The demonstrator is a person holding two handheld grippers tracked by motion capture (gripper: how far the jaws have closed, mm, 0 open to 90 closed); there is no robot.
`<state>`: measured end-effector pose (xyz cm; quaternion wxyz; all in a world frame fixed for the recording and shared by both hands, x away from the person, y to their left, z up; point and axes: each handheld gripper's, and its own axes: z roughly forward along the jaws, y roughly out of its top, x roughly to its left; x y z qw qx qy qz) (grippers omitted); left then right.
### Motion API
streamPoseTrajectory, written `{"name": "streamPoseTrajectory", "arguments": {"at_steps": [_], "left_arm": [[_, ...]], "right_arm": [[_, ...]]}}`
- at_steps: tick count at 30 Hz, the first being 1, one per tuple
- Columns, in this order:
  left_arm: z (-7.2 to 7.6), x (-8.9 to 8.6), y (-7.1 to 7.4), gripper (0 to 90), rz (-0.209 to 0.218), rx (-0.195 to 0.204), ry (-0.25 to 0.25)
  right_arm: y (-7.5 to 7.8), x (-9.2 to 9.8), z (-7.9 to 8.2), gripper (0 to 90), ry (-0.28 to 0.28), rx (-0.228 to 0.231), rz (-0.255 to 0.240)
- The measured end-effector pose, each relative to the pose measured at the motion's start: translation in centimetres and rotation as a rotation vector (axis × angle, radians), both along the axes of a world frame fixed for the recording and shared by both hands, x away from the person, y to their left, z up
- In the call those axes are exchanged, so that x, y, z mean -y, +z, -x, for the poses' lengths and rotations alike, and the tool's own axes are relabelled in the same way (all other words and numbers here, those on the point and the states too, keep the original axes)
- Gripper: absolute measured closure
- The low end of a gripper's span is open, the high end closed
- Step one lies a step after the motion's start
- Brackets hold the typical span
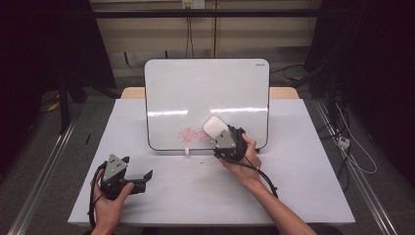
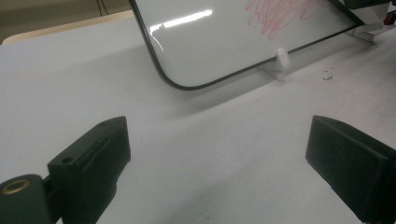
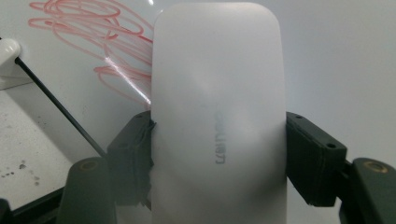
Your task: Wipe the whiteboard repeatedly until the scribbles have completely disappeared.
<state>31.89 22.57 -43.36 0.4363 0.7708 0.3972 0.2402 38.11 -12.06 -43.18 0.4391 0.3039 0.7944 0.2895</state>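
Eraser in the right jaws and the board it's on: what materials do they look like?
Eraser: looks like matte white moulded plastic, with rounded corners and faint grey lettering; the wiping side is hidden. Whiteboard: glossy white, coated or melamine by the look, with bright light streaks reflecting off it, a thin dark rim, and red scribble on it.

- One whiteboard (image 1: 195,93), propped upright on the table (image 1: 303,186).
- One white eraser (image 1: 214,127) — a single rounded block.
- One patch of red scribble (image 1: 192,134) on the board.
- Two tongs — one left (image 1: 142,177), one right (image 1: 221,138).
- Two hands — left (image 1: 110,198) and right (image 1: 247,164).
- One small white clip (image 1: 187,152) at the board's lower edge.
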Motion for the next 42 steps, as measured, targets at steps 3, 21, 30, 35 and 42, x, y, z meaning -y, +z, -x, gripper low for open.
{"name": "streamPoseTrajectory", "arguments": {"at_steps": [3, 21, 30, 35, 42], "left_arm": [[0.1, -0.1, 0.0, 6.3, 0.009, 0.005, 0.003], [0.1, -0.1, 0.0, 6.3, 0.004, 0.002, 0.001], [0.1, 0.0, 0.0, 6.3, 0.008, 0.003, 0.003], [0.1, -0.2, 0.0, 6.3, 0.001, 0.002, 0.003], [0.0, -0.1, 0.0, 6.3, 0.008, 0.002, 0.006]], "right_arm": [[0.6, 0.5, -0.6, 31.6, -0.019, 0.001, -0.038], [1.4, -0.7, -1.4, 31.6, -0.063, 0.036, -0.046], [-0.2, -3.5, -0.1, 31.6, 0.017, 0.03, 0.038], [0.0, -3.2, -0.2, 31.6, 0.034, 0.01, 0.025], [1.3, -1.8, -1.4, 31.7, 0.001, -0.006, -0.052]]}}
